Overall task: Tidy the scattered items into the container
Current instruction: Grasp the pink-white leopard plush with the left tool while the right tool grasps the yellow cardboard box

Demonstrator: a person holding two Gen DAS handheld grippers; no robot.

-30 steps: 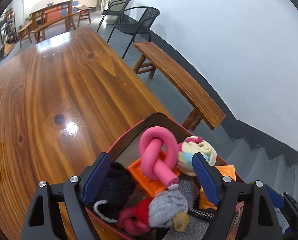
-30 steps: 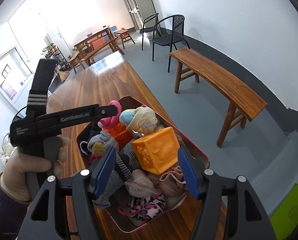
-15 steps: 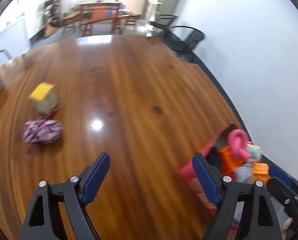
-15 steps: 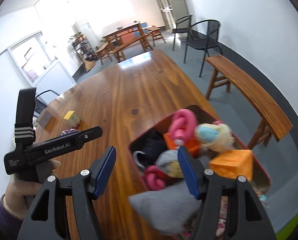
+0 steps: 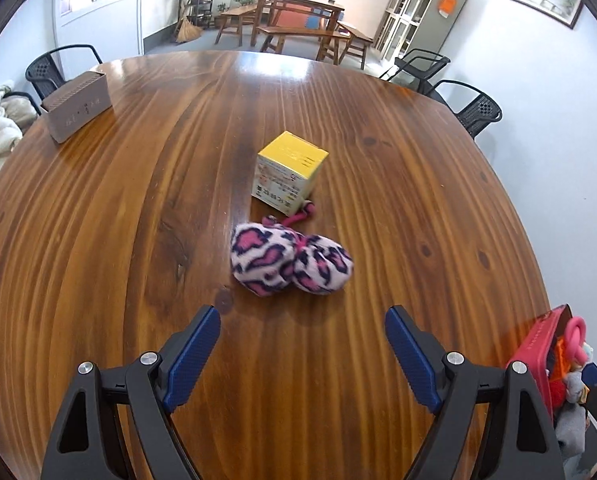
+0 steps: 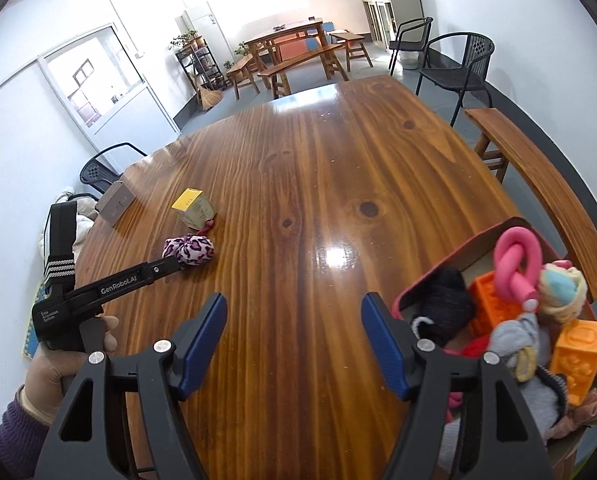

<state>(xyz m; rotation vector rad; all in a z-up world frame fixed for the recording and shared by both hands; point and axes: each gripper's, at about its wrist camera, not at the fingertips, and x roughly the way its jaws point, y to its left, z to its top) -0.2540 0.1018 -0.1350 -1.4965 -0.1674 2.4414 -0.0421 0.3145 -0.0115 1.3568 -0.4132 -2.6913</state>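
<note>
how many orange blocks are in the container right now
2. One orange block sits behind the pink knot; the other lies at the container's right side. More may be buried under the socks.

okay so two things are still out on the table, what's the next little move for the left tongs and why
Probably ease the left tongs forward and down over the pink spotted sock bundle. They are open with nothing between them, the bundle lies just ahead of them on the table, nearer than the yellow box, and the red container is already full of items.
</note>
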